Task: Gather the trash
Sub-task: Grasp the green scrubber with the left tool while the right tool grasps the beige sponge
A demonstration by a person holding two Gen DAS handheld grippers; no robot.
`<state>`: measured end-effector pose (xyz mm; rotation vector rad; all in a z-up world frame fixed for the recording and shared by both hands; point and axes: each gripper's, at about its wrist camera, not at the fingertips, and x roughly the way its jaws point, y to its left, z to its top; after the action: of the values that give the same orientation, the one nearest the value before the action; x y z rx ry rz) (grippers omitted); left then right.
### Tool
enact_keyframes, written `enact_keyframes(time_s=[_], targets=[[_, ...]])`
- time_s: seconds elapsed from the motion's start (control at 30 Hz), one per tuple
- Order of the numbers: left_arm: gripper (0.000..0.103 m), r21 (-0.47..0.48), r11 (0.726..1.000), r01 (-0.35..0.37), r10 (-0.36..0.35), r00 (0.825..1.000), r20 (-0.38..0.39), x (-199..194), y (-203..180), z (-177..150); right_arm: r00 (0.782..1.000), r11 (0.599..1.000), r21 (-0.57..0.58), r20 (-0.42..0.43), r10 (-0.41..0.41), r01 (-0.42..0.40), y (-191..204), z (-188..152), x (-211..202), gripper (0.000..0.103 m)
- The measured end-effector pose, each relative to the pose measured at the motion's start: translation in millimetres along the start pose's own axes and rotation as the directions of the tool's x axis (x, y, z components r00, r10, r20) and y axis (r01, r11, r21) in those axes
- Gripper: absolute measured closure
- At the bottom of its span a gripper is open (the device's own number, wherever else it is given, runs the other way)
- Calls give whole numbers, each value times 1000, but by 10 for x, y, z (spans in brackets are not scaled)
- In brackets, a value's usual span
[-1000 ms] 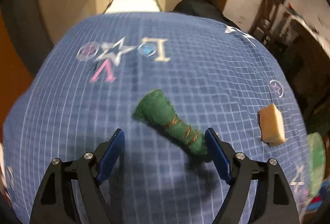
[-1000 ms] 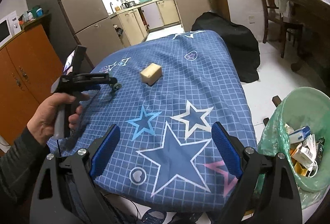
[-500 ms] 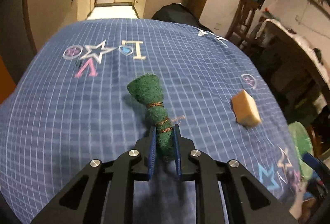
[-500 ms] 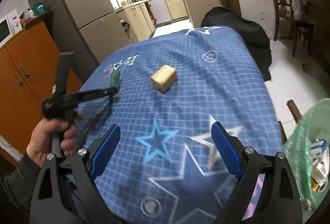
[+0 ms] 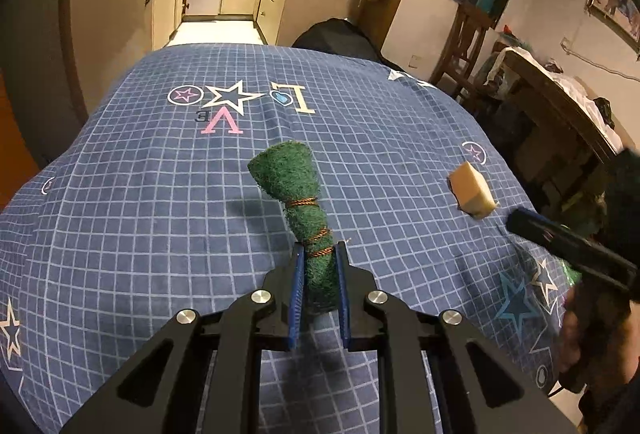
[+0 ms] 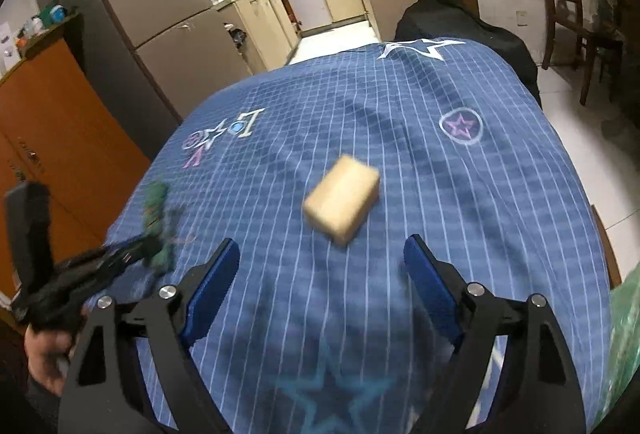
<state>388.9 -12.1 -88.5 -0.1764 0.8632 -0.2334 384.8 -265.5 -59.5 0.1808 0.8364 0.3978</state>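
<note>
- Left hand-held gripper (image 5: 318,266) is clamped tight on the rolled green scouring pad bound with copper wire (image 5: 298,202), above the blue checked star-print bench (image 5: 140,194).
- Right hand-held gripper (image 6: 320,266), empty, jaws closing, faces the tan sponge block (image 6: 342,204) lying mid-bench.

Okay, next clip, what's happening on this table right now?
A person is clearing trash off a table covered with a blue checked cloth, with a handheld gripper in each hand. The left gripper is shut on the lower end of a green scouring pad bundle tied with brown string. The right gripper is approaching a tan sponge block that lies on the cloth ahead of it; its jaws are closing, with nothing between them yet.
</note>
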Motion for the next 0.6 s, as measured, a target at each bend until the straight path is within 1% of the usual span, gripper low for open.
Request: enact_keyframes(time_s=[0.07,0.1,0.17,0.2,0.23,0.3,0.33,0.4,0.5,0.6], targets=[[88,-10,1000,-9,9,1000,2,-13,29,-13,999,999,-14,-3,-40,40,33,88,113,26],[88,-16,1000,-10,10,1000,1,-9,34,-1,999,998,-18,-6,-53,53,48,119,159,30],[88,-19,999,-26,26,1000,5,-4,41,6,995,994,-34,-17,-101,100,86,172,262,39],[88,-16,999,-33,33,999,8,3,38,18,993,992,-38,-23,-119,118,95,183,296,48],[88,-14,999,-33,34,999,9,21,18,24,989,990,-39,-37,-140,139,89,186,346,54],[88,-8,999,-37,37,999,15,23,-1,38,986,987,-41,-55,-157,155,60,158,404,61],[88,-5,999,-41,41,999,19,23,-14,22,986,987,-46,-61,-158,155,52,139,422,64],[88,-5,999,-38,38,999,32,-12,-52,29,985,984,-62,-43,-168,165,69,81,380,65],[88,3,999,-41,41,997,60,-100,-121,34,986,983,-86,22,-164,165,134,1,145,67],[88,26,999,-46,44,994,98,-239,-244,49,982,977,-128,94,-161,173,261,-44,-154,67]])
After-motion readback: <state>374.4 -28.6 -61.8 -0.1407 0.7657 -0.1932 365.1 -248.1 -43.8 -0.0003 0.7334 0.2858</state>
